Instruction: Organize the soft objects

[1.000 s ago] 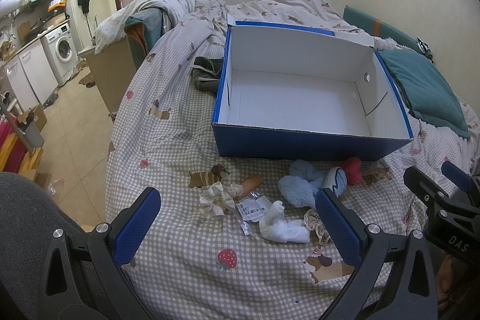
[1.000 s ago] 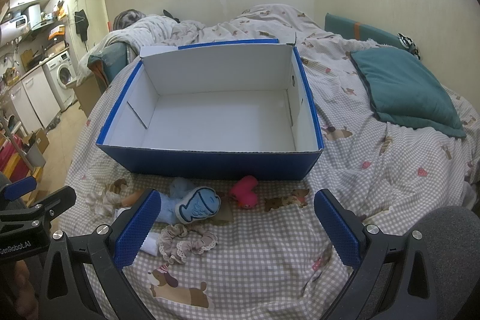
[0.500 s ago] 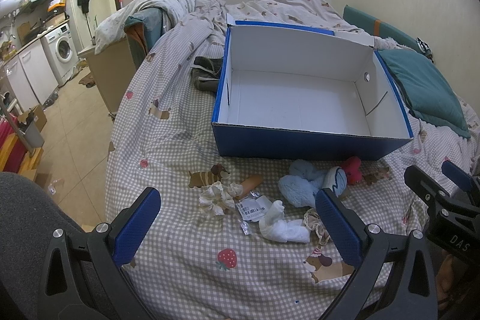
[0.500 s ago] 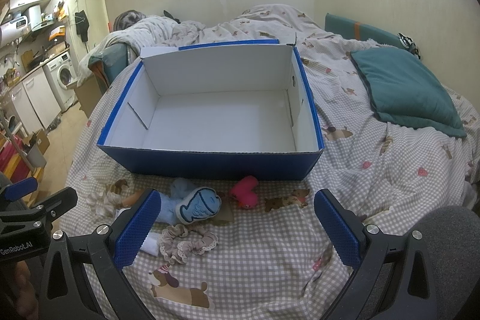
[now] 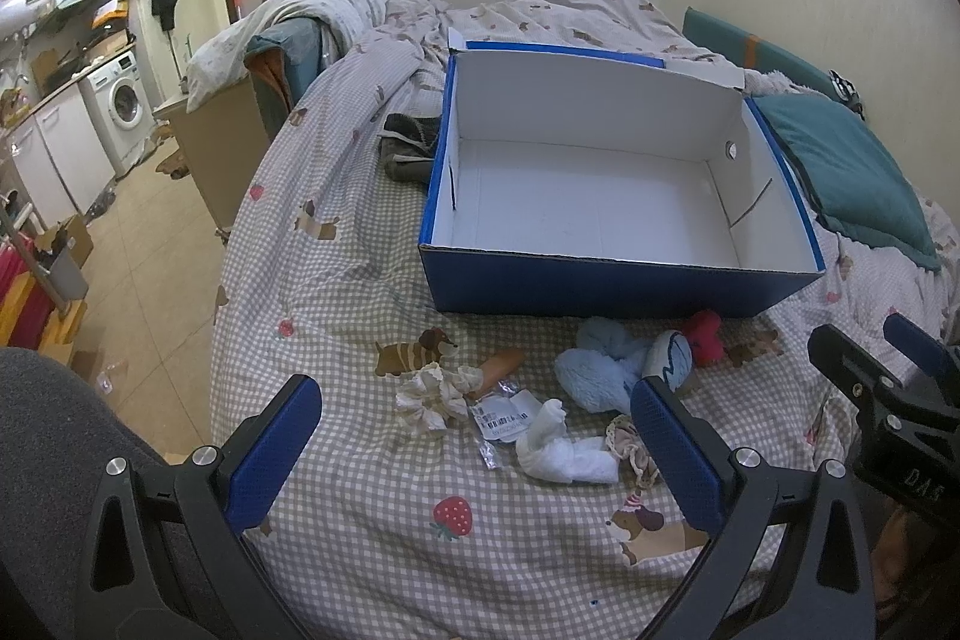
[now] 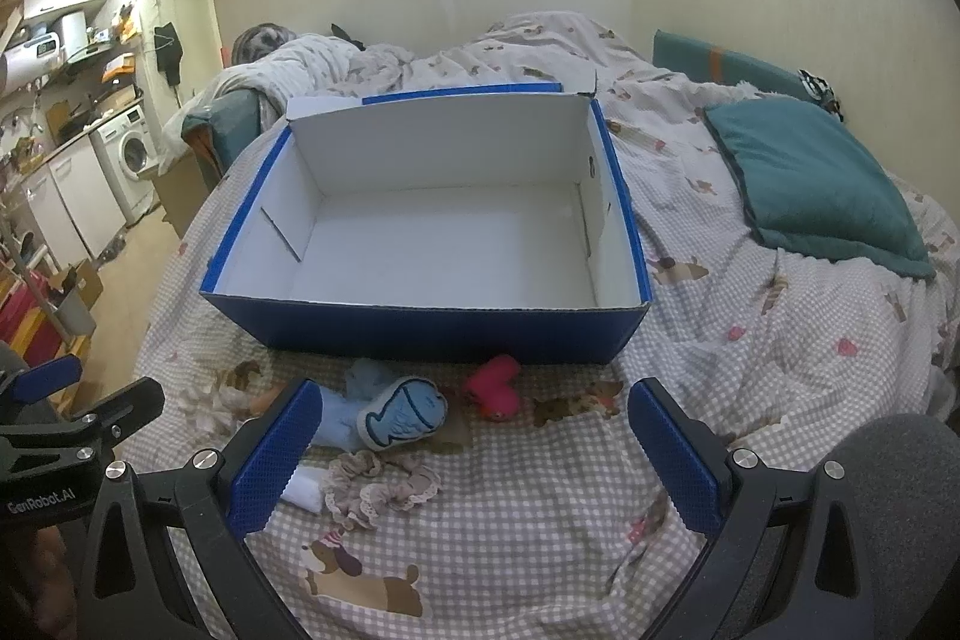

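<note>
While both tools hang above the near edge of the bed [image 5: 336, 280], the left gripper [image 5: 474, 436] and the right gripper [image 6: 474, 436] each have their blue pads spread wide, with nothing between them.

The soft things lie in a loose row on the checked cover, between the grippers and the near wall of the blue box [image 5: 600, 286], whose white inside holds nothing. In the left wrist view a cream scrunchie [image 5: 429, 397] lies left of centre, with an orange piece [image 5: 501, 364] touching it and a labelled plastic packet [image 5: 501, 418] just beside it. A white rolled cloth [image 5: 561, 451] sits ahead of the left gripper's right pad, touching a beige lace scrunchie [image 5: 630, 451]. Further toward the box lie a light blue plush [image 5: 600, 370], a fish-printed cushion [image 6: 402, 415] and a pink heart plush [image 6: 495, 388], the last nearly against the box wall. In the right wrist view the beige scrunchie lies just ahead of the left pad. A teal pillow [image 6: 816, 184] rests toward the right edge of the bed.
</note>
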The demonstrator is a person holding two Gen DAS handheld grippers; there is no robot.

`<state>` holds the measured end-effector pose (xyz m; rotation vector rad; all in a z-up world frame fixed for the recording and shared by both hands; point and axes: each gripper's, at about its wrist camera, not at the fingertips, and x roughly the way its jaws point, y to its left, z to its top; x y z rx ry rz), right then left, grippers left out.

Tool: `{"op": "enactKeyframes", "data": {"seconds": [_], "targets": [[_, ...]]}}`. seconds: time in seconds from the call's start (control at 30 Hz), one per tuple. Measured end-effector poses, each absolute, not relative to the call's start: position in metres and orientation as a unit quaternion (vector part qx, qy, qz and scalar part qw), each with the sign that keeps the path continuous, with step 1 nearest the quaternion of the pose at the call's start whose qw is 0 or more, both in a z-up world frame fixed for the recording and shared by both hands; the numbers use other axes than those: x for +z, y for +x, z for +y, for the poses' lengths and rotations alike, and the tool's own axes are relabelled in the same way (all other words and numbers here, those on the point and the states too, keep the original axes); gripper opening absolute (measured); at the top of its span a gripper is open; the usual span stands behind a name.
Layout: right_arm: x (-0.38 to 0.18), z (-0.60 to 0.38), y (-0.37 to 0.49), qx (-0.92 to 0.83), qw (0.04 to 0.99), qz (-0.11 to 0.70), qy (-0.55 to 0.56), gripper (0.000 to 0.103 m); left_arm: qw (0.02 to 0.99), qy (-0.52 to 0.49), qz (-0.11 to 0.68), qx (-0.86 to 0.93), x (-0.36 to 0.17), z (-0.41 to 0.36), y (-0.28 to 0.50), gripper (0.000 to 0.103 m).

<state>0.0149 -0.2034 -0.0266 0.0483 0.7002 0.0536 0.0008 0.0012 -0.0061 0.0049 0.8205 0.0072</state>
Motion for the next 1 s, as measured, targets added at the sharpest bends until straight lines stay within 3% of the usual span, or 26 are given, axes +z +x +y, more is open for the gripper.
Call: {"op": "enactKeyframes", "data": {"seconds": [0.67, 1.0], "targets": [[-0.007, -0.210, 0.037, 0.066, 0.928, 0.363, 0.058, 0.103, 0.910, -0.007, 0.414, 0.016, 0.004, 0.010, 0.013, 0.103], [-0.010, -0.205, 0.069, 0.098, 0.909, 0.403, 0.032, 0.103, 0.873, -0.025, 0.484, 0.050, 0.006, 0.041, 0.073, 0.103]]}}
